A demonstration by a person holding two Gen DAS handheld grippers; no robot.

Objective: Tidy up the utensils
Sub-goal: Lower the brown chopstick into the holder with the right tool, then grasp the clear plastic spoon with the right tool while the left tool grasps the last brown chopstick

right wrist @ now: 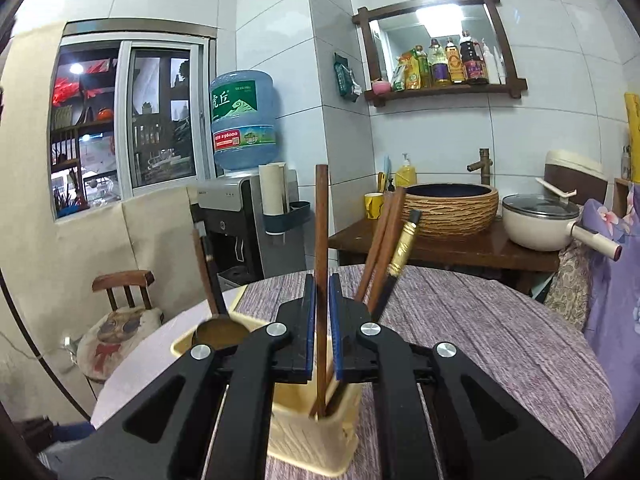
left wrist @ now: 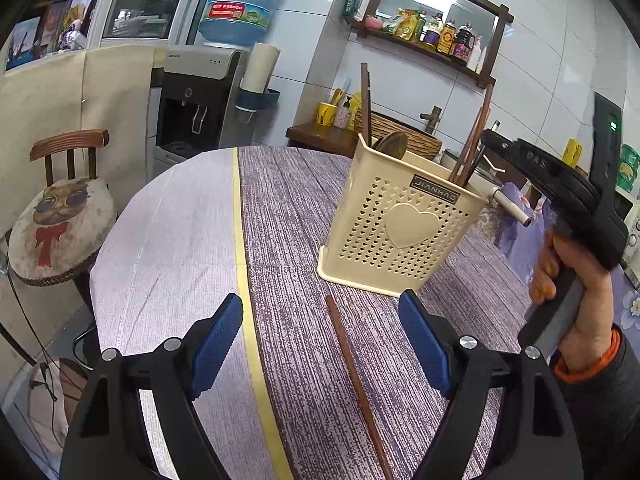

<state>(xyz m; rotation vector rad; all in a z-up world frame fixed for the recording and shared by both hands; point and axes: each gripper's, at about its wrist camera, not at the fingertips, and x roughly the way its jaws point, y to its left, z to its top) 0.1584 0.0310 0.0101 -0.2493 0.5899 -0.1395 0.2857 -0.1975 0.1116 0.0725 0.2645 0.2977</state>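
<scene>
A cream perforated utensil holder point(left wrist: 404, 224) stands on the round table. It holds a wooden spoon point(right wrist: 220, 332), two brown chopsticks point(right wrist: 384, 240) and a black-and-gold handled utensil point(right wrist: 402, 248). My right gripper point(right wrist: 321, 280) hovers over the holder point(right wrist: 304, 432). Another brown chopstick point(right wrist: 320, 216) stands between its blue pads with its lower end inside the holder. A thin gap shows beside it, so the pads are not pressing. My left gripper point(left wrist: 320, 300) is wide open low over the table, and one loose chopstick point(left wrist: 356, 384) lies on the cloth between its fingers. A hand point(left wrist: 568, 280) holds the right gripper point(left wrist: 492, 138).
A purple woven cloth point(left wrist: 304, 240) covers the table, with a yellow stripe point(left wrist: 242, 240) and a pale part on the left. A chair with a cat cushion point(left wrist: 60, 224) stands at the left, a water dispenser point(left wrist: 200, 92) behind. A basin point(right wrist: 452, 208) and a pot point(right wrist: 540, 220) sit on the back counter.
</scene>
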